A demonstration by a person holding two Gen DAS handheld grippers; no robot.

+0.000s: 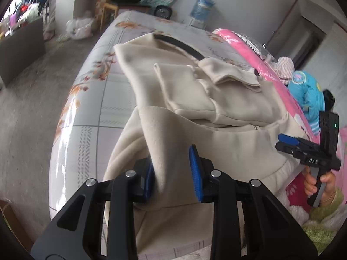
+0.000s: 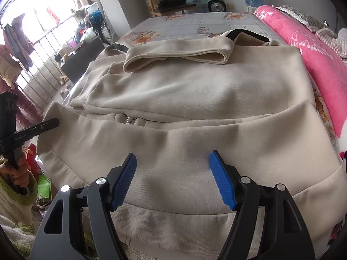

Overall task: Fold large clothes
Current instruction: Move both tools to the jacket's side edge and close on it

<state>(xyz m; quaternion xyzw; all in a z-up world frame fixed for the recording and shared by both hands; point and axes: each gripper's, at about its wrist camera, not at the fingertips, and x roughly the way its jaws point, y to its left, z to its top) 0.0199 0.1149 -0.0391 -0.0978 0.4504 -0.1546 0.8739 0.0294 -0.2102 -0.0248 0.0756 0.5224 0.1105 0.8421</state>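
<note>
The near hem of the beige fleece garment (image 2: 173, 223) runs off the bottom edge behind the right gripper (image 2: 173, 179). The left gripper (image 1: 171, 173) has cloth between its pads, hiding whether they press. The floor (image 1: 28, 112) is blurred.

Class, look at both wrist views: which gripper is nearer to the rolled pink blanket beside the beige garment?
Right. The right gripper hovers by the garment's edge nearest the pink blanket; the left gripper works the opposite edge.

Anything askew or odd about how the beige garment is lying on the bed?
Only the beige garment's left edge: a fold stands up between the left hand-held gripper's pads.
</note>
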